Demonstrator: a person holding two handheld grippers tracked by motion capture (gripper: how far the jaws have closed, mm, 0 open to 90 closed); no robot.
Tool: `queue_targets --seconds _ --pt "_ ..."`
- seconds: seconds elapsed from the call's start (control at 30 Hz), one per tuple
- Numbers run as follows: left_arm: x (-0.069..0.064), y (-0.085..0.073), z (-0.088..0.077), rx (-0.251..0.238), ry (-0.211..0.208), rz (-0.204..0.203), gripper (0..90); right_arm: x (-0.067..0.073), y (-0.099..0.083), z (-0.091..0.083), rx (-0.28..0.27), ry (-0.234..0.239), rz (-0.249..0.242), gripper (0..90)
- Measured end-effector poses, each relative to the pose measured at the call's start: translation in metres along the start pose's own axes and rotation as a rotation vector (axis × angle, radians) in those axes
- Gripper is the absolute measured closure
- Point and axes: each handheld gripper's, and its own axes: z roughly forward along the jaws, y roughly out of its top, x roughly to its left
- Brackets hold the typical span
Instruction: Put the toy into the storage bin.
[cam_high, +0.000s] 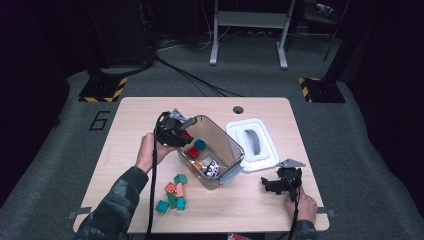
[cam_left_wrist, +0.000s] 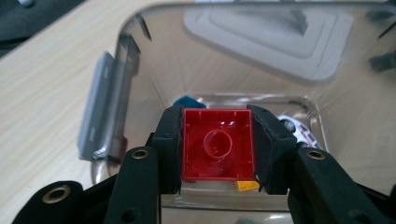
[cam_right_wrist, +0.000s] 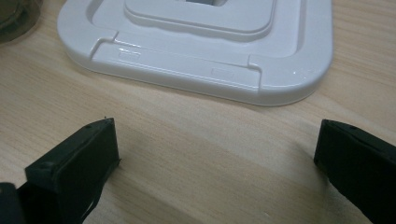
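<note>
My left gripper (cam_left_wrist: 217, 147) is shut on a red brick (cam_left_wrist: 218, 144), hollow underside toward the camera, held over the open mouth of a clear plastic bin (cam_left_wrist: 140, 60). From above, the left gripper (cam_high: 176, 131) sits at the bin's (cam_high: 227, 145) near-left rim. Inside lie a teal brick (cam_high: 200, 144), a red brick (cam_high: 193, 152), an orange piece and a black-and-white item (cam_high: 212, 168). My right gripper (cam_high: 271, 186) rests low on the table at the right, its jaws (cam_right_wrist: 215, 158) wide open over bare wood, with nothing between them.
The bin's white lid (cam_high: 253, 144) lies flat to the right of the bin, just ahead of the right gripper (cam_right_wrist: 196, 42). Several loose bricks, teal, orange and green (cam_high: 174, 195), lie on the table near its front edge, left of the bin. A cable hole (cam_high: 238, 109) is at the far edge.
</note>
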Motion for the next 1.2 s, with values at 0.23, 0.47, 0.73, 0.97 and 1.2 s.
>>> queue_targets --seconds 0.23,0.47,0.73,0.97,1.2 --pt "0.002 -0.01 0.012 0.047 -0.021 -0.015 58.7 0.0 0.0 0.0 0.001 0.0 0.003 0.0" --pt "0.005 -0.014 0.014 0.076 -0.028 -0.022 58.5 0.0 0.0 0.0 0.0 0.0 0.0 0.0" --pt "0.005 -0.015 0.012 0.078 -0.041 -0.024 58.2 0.0 0.0 0.0 0.0 0.0 0.0 0.0" --pt "0.001 -0.015 0.005 0.065 -0.028 -0.032 39.5 0.0 0.0 0.0 0.0 0.0 0.0 0.0" --pt "-0.006 -0.023 -0.019 0.013 -0.003 -0.024 21.5 0.0 0.0 0.0 0.0 0.0 0.0 0.0"
